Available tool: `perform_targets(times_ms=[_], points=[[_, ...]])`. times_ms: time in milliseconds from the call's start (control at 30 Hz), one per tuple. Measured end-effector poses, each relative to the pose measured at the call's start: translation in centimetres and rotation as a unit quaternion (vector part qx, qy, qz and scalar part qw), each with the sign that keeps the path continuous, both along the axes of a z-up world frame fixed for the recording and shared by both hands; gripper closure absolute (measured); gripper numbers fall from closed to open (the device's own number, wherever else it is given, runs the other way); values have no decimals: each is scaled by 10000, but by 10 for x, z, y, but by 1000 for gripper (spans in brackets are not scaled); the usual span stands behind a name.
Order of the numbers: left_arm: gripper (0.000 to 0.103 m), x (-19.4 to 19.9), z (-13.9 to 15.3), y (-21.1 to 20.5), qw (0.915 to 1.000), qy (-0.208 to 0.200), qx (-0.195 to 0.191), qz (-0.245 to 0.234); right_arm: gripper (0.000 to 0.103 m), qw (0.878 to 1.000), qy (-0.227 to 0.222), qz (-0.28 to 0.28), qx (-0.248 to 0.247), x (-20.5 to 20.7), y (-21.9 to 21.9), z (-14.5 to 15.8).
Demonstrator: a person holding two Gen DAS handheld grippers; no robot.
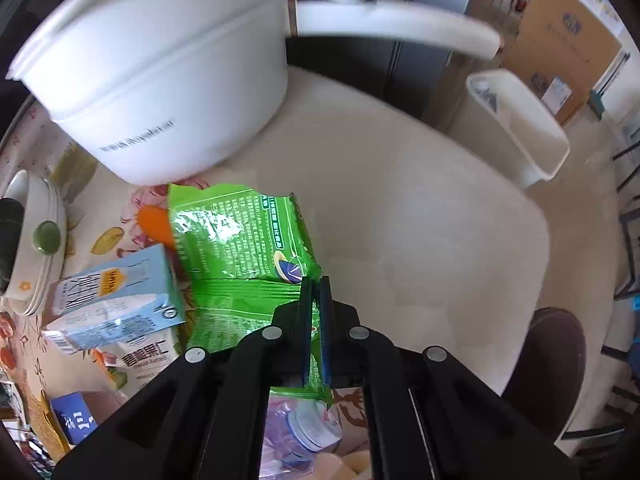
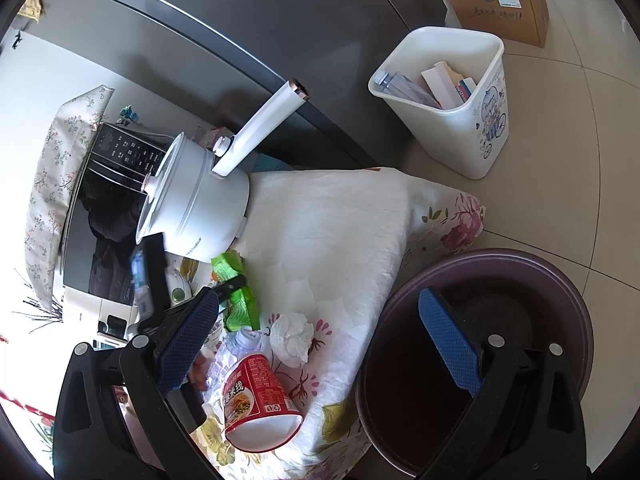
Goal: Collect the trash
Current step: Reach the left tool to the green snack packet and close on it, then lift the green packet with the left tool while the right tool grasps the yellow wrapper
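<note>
Left wrist view: a green snack wrapper [image 1: 244, 256] is pinched between the closed jaws of the left gripper [image 1: 316, 292] (white pot [image 1: 160, 80] just beyond), while the right gripper [image 2: 320, 344] is held wide open, empty.

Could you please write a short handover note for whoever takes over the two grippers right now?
Left gripper: shut on the crinkled green foil snack wrapper, beside the white electric pot.
Right gripper: open, holding nothing, above the table edge.
Done: the white plastic trash bin on the floor already holds several items.
Left on the floral tablecloth: red instant-noodle cup, crumpled white tissue, small plastic bottle, light-blue drink carton.
</note>
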State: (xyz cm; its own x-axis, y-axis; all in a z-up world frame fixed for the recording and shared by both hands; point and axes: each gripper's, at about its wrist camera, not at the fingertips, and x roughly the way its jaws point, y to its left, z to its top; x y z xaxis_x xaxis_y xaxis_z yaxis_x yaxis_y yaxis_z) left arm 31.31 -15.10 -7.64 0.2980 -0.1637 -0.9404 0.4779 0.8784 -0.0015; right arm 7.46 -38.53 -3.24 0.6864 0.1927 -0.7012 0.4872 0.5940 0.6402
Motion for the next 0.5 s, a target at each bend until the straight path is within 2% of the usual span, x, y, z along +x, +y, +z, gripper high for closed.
perform_targets(times_ms=[133, 267, 300, 400, 500], points=[[100, -11, 35, 25, 9976, -348, -533, 277, 7, 9999, -6, 66, -98, 1, 7, 2], [100, -32, 72, 67, 9858, -727, -1297, 781, 7, 9993, -59, 242, -266, 6, 19, 7], [100, -42, 80, 82, 9808, -832, -1518, 901, 7, 9990, -68, 297, -323, 8, 23, 8], [100, -73, 106, 130, 9585, -1164, -2216, 1362, 7, 9955, -141, 693, -630, 18, 47, 13], [100, -109, 132, 184, 9305, -1654, -2662, 1898, 7, 9870, -280, 1297, -903, 31, 87, 19]])
